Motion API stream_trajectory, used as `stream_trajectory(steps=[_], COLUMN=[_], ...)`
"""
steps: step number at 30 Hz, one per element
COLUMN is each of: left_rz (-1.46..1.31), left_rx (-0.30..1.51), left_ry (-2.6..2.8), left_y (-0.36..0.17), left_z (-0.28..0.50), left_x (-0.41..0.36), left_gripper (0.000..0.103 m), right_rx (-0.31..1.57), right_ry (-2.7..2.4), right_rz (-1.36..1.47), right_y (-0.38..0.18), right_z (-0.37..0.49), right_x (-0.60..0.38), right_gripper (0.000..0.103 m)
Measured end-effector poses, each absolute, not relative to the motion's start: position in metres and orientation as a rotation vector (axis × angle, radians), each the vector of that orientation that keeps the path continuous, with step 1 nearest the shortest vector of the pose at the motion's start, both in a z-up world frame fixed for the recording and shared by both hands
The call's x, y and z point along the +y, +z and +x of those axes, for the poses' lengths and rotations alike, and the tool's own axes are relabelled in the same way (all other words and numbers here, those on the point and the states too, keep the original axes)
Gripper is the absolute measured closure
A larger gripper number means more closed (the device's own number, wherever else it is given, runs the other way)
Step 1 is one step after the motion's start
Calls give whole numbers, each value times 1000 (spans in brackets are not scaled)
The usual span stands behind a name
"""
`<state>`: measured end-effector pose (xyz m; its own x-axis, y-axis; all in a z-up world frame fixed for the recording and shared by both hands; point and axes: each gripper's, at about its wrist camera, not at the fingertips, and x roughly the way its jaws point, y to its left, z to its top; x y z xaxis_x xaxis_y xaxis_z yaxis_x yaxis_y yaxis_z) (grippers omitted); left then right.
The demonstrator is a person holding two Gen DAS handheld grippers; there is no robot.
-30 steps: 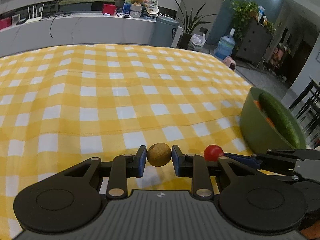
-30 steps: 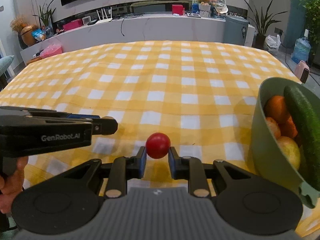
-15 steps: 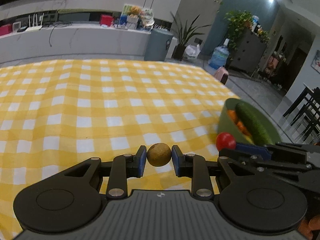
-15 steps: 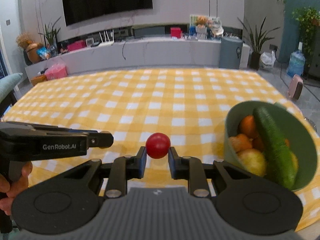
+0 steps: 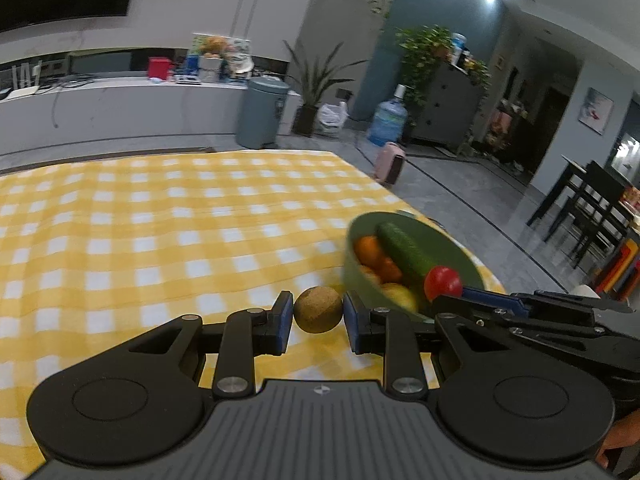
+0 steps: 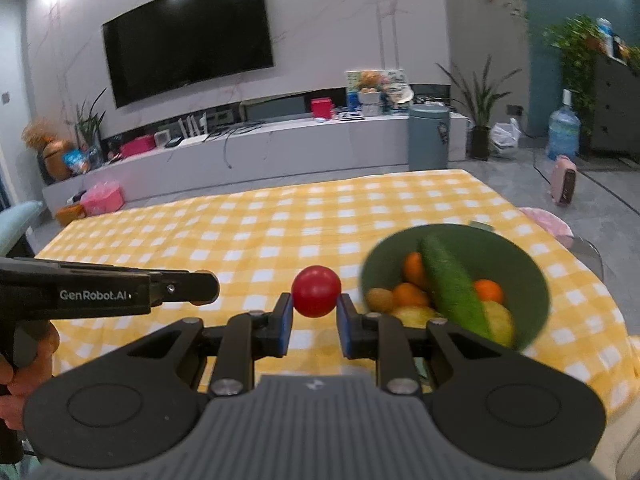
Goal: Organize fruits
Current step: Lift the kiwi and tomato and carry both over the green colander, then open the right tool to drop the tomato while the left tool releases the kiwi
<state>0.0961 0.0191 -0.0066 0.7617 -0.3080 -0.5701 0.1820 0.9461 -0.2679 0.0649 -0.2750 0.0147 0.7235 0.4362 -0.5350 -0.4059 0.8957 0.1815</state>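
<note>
We count one red tomato (image 6: 316, 291), two kiwis (image 5: 318, 309) (image 6: 380, 300), three oranges (image 6: 412, 264) (image 6: 410, 295) (image 6: 489, 291), one cucumber (image 6: 452, 286), two yellow fruits (image 6: 498, 318) (image 6: 414, 316), one green bowl (image 6: 516, 264).

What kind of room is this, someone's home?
Most likely a home living and dining room: a big TV on the wall above a long media shelf, houseplants, and a table with a yellow checked cloth.
</note>
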Motion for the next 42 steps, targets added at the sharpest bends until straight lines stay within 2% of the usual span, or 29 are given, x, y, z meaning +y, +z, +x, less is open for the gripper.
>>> stream_trajectory(steps=[10, 22, 42], left_rz=[-130, -29, 62], left_rx=[678, 756, 878], left_ry=[-375, -429, -372], left_y=[-1, -16, -45], left_z=[133, 187, 244], left_x=[-39, -83, -87], left_gripper=[73, 73, 73], right_rx=[596, 633, 832], right_ry=[379, 382, 474], right_rz=[62, -18, -71], right_y=[17, 11, -43], right_z=[81, 149, 266], right_x=[-336, -376, -345], right_gripper=[84, 84, 84])
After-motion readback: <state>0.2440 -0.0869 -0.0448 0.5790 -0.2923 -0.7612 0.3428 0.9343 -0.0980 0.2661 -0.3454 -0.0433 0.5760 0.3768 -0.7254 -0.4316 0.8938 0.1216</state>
